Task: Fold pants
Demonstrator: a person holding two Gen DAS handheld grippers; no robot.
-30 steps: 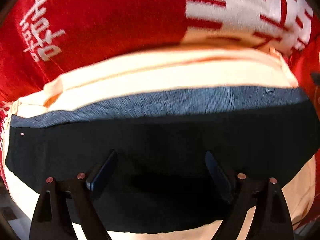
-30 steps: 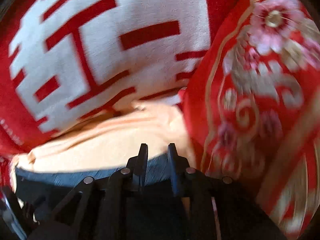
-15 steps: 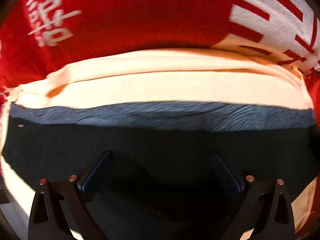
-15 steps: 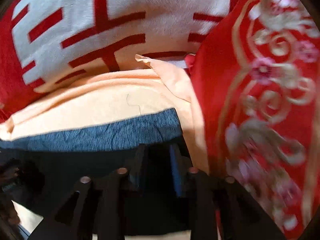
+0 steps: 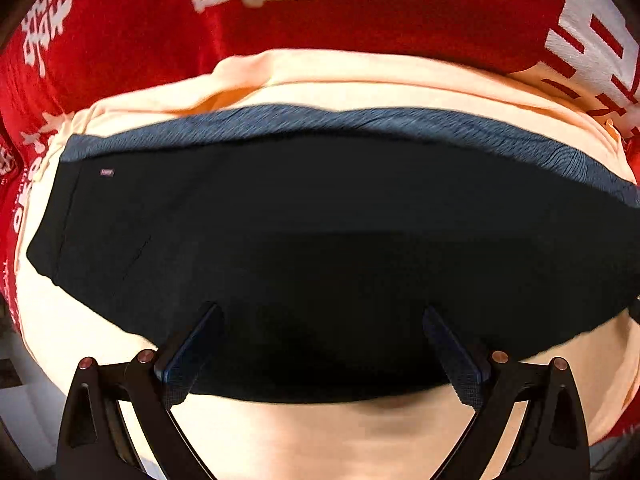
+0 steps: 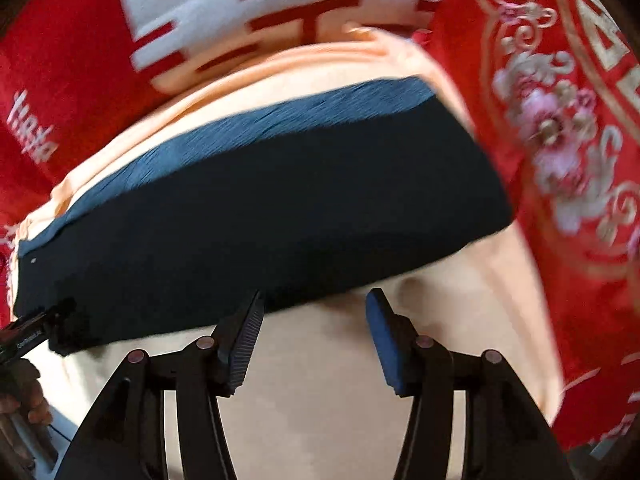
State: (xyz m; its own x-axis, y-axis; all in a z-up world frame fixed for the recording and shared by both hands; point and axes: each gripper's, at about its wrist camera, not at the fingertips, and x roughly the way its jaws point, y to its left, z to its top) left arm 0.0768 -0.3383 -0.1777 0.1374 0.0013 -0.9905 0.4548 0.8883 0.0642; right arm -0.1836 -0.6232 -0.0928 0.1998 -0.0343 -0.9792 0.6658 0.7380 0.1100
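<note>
The dark navy pants (image 5: 320, 232) lie folded in a flat band on a peach cloth (image 5: 320, 436), with a ribbed blue-grey waistband (image 5: 360, 124) along the far edge. My left gripper (image 5: 320, 320) is open and empty, its fingertips over the pants' near edge. In the right wrist view the pants (image 6: 260, 208) lie ahead, waistband (image 6: 280, 120) at the far side. My right gripper (image 6: 314, 304) is open and empty, just short of the pants' near edge over the peach cloth (image 6: 320, 400).
A red blanket with white characters (image 5: 360, 12) lies beyond the cloth. A red embroidered pillow with flowers (image 6: 560, 140) stands at the right of the pants. The left gripper's tip (image 6: 44, 328) and a hand show at the right wrist view's left edge.
My right gripper has opened, let go of the pants and drawn back. My left gripper, open throughout, has also drawn back, so the whole folded pants now show.
</note>
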